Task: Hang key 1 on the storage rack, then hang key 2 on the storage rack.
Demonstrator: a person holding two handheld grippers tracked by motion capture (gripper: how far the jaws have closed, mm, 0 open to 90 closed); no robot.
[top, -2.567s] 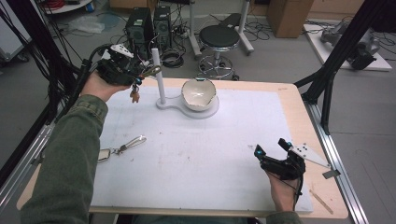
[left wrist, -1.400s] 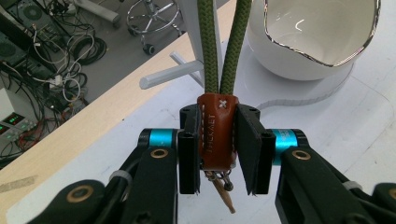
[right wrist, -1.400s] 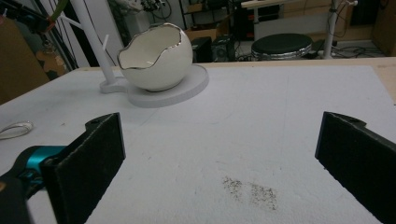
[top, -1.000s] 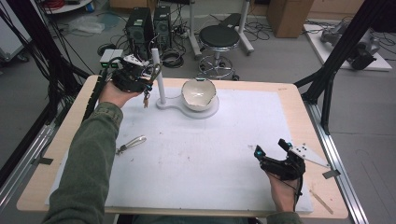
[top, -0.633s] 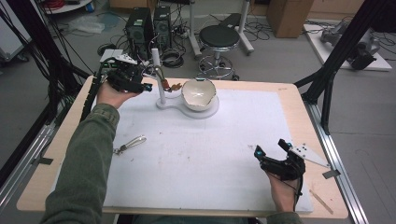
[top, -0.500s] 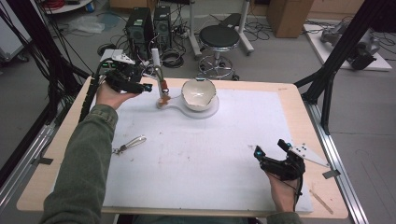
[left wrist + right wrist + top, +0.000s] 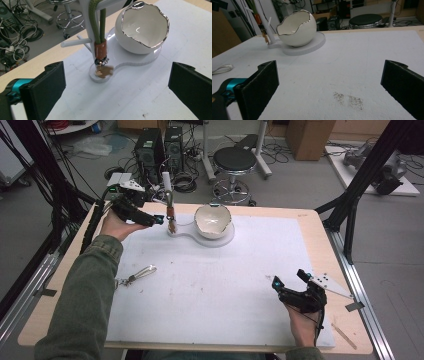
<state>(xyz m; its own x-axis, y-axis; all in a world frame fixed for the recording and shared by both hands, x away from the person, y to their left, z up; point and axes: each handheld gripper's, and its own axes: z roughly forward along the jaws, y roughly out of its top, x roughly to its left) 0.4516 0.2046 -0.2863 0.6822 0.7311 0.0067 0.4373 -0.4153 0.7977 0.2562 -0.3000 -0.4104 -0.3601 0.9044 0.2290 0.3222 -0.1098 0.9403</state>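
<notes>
At the far left of the table, the left gripper [image 7: 152,220] hovers just beside the white peg stand [image 7: 86,15], jaws just spread wide with nothing between them. The green cord keyring with its brown leather collar [image 7: 99,37] hangs from a peg, its small brass charm [image 7: 103,71] dangling over the stand's round base. Next door sits the white egg-shaped bowl with a jagged silver rim [image 7: 143,27]. Down at the near right, the right gripper [image 7: 292,282] rests on the white mat [image 7: 225,290], jaws wide and empty.
</notes>
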